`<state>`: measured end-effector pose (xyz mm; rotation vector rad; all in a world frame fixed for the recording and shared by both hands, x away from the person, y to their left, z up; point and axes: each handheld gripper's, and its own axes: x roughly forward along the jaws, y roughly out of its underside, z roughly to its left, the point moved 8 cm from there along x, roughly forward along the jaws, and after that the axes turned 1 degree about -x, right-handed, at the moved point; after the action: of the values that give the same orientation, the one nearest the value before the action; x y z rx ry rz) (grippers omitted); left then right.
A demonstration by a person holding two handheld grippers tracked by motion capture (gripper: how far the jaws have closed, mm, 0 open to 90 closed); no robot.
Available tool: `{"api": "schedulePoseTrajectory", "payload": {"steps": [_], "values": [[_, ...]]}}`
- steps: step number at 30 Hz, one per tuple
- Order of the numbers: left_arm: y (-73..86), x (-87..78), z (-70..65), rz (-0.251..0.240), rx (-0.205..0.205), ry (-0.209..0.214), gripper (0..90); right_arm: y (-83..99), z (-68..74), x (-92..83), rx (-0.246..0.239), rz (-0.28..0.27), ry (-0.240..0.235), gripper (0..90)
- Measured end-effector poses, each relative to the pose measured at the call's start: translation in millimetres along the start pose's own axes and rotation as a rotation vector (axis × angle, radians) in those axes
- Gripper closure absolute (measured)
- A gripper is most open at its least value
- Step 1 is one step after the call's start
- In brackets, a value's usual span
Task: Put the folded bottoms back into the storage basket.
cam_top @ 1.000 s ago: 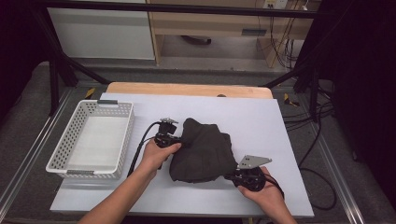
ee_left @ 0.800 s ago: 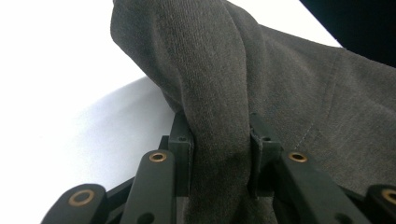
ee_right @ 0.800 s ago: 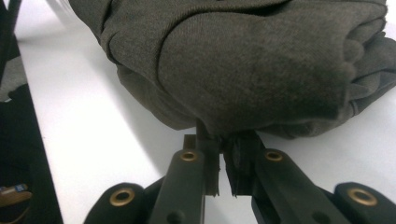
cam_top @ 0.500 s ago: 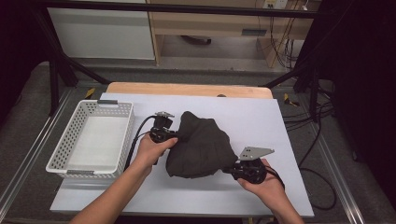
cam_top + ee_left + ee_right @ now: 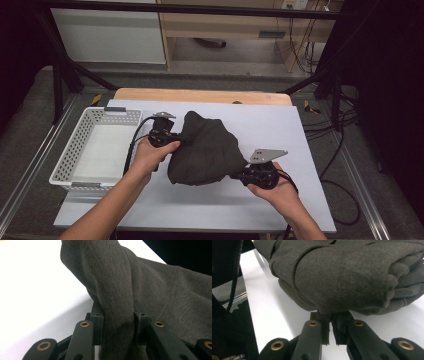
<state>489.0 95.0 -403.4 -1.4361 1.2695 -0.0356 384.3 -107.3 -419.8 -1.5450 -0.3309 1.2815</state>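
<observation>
A dark grey garment hangs bunched between my two grippers above the white table top. My left gripper is shut on a thick fold at the garment's left side; in the left gripper view that fold of the garment is pinched between the two black pads. My right gripper is shut on the lower right edge of the cloth. In the right gripper view the garment bulges over the closed jaws, its bunched hem caught between the fingertips.
A white perforated basket stands on the table's left side, close to my left hand. A wooden strip runs along the table's far edge. Black cables trail from the grippers. Dark frame bars and floor surround the table.
Both hands have risen and lifted the garment, which now stands taller and more peaked on the left. The grips have not changed.
</observation>
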Motion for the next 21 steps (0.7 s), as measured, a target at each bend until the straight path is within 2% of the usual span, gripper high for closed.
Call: {"api": "schedulePoseTrajectory", "payload": {"steps": [10, 21], "values": [[-7.8, -29.1, 9.0, -0.025, 0.005, -0.02, 68.8, -27.7, 11.9, 9.8, -0.034, -0.02, -0.028, 85.1], [-12.2, -59.9, 25.8, -0.057, 0.0, -0.058, 68.8, -48.6, 16.9, 27.7, -0.035, -0.041, -0.068, 85.0]]}}
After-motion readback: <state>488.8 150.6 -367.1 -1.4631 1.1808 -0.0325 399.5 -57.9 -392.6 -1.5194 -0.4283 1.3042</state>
